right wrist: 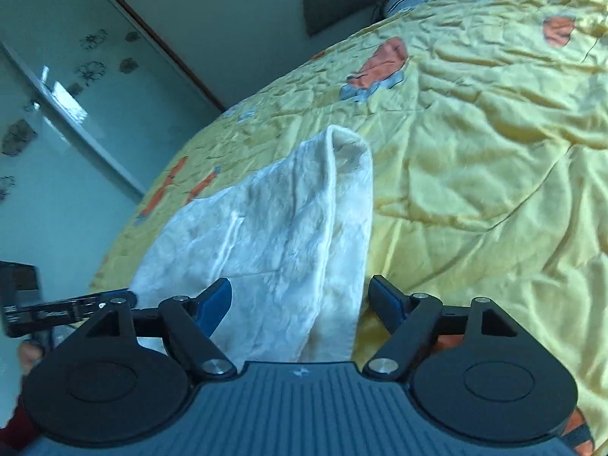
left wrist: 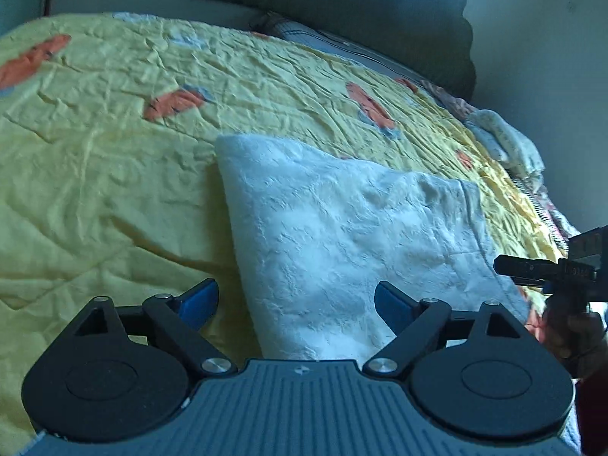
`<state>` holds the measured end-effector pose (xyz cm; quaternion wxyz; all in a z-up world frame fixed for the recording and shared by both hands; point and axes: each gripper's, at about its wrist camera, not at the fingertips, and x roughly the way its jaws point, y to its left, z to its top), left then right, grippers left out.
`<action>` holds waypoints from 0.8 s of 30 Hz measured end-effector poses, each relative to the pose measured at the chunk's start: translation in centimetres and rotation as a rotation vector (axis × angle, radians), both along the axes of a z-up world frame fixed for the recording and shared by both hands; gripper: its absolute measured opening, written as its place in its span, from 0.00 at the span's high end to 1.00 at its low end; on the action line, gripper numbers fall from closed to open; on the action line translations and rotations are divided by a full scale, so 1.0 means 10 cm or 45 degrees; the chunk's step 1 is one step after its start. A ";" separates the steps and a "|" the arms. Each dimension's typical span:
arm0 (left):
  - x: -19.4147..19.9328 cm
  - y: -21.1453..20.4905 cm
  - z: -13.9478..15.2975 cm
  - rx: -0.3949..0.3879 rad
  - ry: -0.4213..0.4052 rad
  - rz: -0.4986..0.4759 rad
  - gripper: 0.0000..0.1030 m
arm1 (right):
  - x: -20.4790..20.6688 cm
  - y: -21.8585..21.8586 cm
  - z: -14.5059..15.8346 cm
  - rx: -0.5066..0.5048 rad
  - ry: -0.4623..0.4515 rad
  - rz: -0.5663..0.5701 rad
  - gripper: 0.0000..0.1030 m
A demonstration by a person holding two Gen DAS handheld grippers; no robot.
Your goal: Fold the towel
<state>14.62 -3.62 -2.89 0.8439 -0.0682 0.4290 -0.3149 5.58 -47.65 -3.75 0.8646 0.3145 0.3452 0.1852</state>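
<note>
White towel (left wrist: 342, 235) between open left claw (left wrist: 296, 304) fingers.

The towel (left wrist: 342, 228) is plain white with a faint embossed texture, looking slightly cream in the right wrist view. It lies on a bedspread (left wrist: 114, 152) of pale yellow scattered with orange shapes edged in grey-blue, beside a dark grey headboard (left wrist: 361, 11) and a grey-striped pillow (left wrist: 342, 43). Both the left gripper (left wrist: 296, 304) and the right gripper (right wrist: 300, 300) are black with blue finger pads, and the frosted pale-green wardrobe door (right wrist: 57, 95) carries dark flower outlines.
</note>
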 end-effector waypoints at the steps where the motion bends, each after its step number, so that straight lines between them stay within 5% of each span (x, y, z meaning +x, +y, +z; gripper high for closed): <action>1: 0.05 0.01 -0.06 -0.042 0.033 -0.018 0.12 | 0.03 0.00 -0.03 0.059 -0.004 0.044 0.21; 7: 0.13 -0.08 -0.14 -0.153 0.032 -0.048 0.12 | 0.35 0.07 -0.08 0.143 -0.027 0.109 0.22; 9: 0.13 -0.14 -0.14 -0.123 0.008 -0.031 0.29 | 0.44 0.14 -0.07 0.103 -0.019 0.101 0.28; 11: 0.14 -0.16 -0.12 -0.058 -0.025 0.002 0.51 | 0.47 0.14 -0.09 0.072 0.017 0.060 0.60; 15: 0.16 -0.08 -0.10 -0.073 -0.029 0.058 0.73 | 0.39 0.15 -0.12 0.098 0.002 0.018 0.74; 18: 0.07 -0.06 -0.02 -0.072 -0.097 0.085 0.84 | 0.32 0.26 0.03 0.043 -0.046 0.010 0.80; 24: -0.01 0.05 0.32 -0.061 -0.295 0.157 0.87 | 0.48 0.48 0.51 0.004 -0.229 0.096 0.80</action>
